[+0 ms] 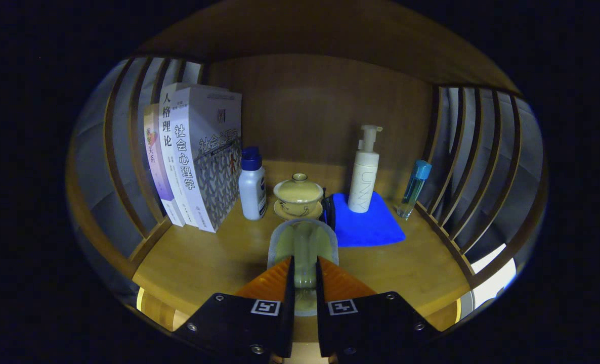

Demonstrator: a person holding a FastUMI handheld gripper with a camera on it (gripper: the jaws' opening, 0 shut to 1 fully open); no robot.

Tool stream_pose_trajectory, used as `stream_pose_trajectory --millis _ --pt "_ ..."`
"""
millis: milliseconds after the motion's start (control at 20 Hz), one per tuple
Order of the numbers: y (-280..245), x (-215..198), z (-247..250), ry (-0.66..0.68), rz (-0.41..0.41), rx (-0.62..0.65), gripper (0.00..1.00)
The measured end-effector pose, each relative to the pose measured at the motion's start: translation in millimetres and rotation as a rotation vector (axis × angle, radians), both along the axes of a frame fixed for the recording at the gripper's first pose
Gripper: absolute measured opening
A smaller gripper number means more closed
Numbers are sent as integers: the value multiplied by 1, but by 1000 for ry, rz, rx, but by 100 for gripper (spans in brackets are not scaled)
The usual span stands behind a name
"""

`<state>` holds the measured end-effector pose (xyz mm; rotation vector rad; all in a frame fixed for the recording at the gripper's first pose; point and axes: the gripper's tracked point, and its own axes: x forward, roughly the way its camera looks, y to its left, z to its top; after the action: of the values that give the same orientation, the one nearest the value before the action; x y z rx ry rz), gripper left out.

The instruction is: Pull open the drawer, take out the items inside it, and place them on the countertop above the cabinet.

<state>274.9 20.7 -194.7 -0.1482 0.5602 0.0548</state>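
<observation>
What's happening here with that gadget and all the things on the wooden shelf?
A person's handheld gripper is shut on a pale translucent glass cup, holding it over the wooden countertop. Beyond it stand three upright books, a white bottle with a blue cap, a yellowish lidded ceramic tea bowl, a white pump bottle on a blue cloth, and a slim clear bottle with a teal cap.

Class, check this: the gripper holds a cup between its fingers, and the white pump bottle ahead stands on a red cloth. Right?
Not quite. In the gripper view the cloth under the pump bottle is blue, not red. The rest holds: the gripper is closed on the cup.
</observation>
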Motion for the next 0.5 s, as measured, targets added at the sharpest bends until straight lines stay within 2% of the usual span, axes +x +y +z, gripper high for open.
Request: stream_pose_trajectory --millis 100,200,350,500 --pt "2 2 -6 8 10 24 24" --pt "7 -1 -1 -3 29 54 37" --pt "23 -20 26 -92 84 125 97" --pt "23 -55 58 -196 91 141 98"
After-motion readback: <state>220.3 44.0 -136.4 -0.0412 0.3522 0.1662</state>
